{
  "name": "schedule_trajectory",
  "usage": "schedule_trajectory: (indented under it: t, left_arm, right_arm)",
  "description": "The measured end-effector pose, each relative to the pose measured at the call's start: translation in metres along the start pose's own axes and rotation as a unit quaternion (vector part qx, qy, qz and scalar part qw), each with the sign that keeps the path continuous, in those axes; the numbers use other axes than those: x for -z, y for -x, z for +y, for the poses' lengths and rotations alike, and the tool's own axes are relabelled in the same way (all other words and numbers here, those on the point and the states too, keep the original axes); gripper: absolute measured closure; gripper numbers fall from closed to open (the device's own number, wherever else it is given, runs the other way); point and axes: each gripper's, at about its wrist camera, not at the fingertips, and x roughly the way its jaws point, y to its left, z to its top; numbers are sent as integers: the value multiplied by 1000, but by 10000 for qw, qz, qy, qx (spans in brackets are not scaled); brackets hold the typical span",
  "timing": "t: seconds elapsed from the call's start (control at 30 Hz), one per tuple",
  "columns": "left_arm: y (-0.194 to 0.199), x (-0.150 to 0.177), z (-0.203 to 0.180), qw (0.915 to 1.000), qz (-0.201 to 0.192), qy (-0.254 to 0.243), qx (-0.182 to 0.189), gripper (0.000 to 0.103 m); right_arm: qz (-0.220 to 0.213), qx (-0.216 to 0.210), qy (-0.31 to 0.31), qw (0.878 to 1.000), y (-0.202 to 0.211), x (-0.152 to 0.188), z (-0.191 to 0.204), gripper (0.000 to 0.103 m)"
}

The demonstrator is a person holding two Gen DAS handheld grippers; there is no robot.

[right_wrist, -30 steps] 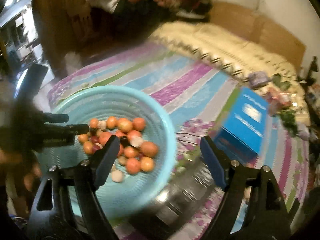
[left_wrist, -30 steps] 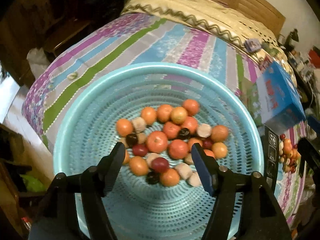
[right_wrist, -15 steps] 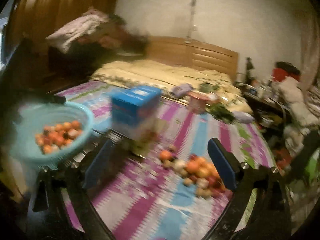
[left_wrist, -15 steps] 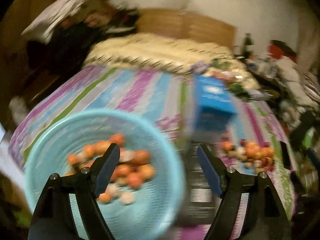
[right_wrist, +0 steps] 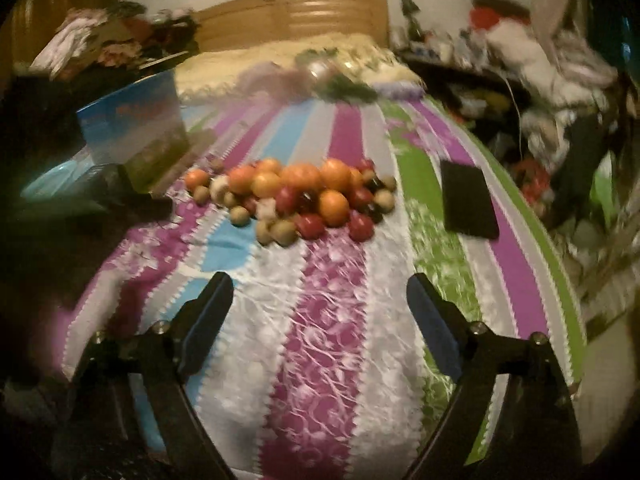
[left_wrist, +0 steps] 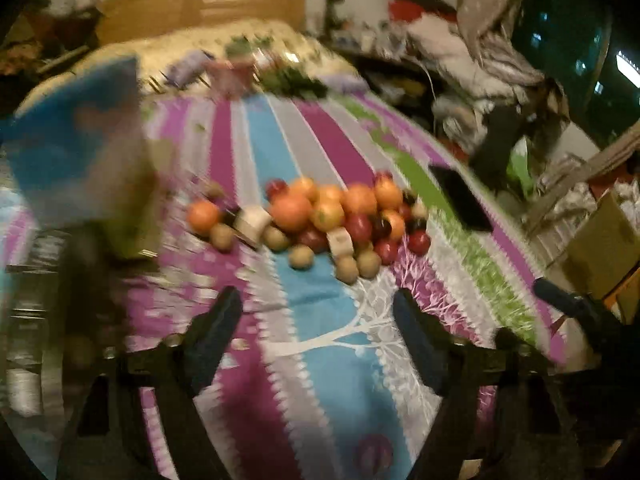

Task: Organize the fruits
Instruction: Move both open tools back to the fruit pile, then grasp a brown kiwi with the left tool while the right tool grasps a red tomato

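Observation:
A pile of mixed fruit (left_wrist: 320, 216), with orange, red, brown and pale pieces, lies on the striped bedspread (left_wrist: 320, 360). It also shows in the right wrist view (right_wrist: 296, 196). My left gripper (left_wrist: 318, 308) is open and empty, above the bedspread short of the pile. My right gripper (right_wrist: 320, 292) is open and empty, also short of the pile. A sliver of the turquoise basket (right_wrist: 52, 180) shows at the far left of the right wrist view. Both views are blurred.
A blue box (right_wrist: 136, 132) stands left of the pile, blurred in the left wrist view (left_wrist: 76, 140). A black phone (right_wrist: 468, 200) lies right of the pile. A dark device (right_wrist: 120, 192) sits by the box. Clutter crowds the bed's right side.
Both grippers have swung right, away from the turquoise basket of fruit, and now face the loose pile on the bedspread. Both stayed open and empty.

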Motion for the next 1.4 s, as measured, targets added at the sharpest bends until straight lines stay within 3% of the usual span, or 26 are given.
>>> schedule_trajectory:
  t: [0.1, 0.27, 0.53, 1.1, 1.4]
  left_arm:
    - [-42, 8, -11, 9994, 323, 22, -80, 48]
    - [-80, 5, -20, 9988, 473, -158, 36, 56]
    - [-97, 2, -29, 9977, 501, -434, -151, 54]
    - [-105, 0, -30, 9977, 524, -414, -132, 53]
    - [-110, -1, -21, 9981, 420, -238, 373, 46]
  right_arm:
    - [93, -37, -130, 9999, -3, 6, -12, 20]
    - [251, -85, -192, 9995, -13, 15, -28, 20]
    - [404, -208, -415, 9981, -25, 24, -39, 20]
    - [480, -250, -530, 9971, -29, 23, -46, 20]
    - [534, -273, -647, 9961, -32, 27, -51, 20]
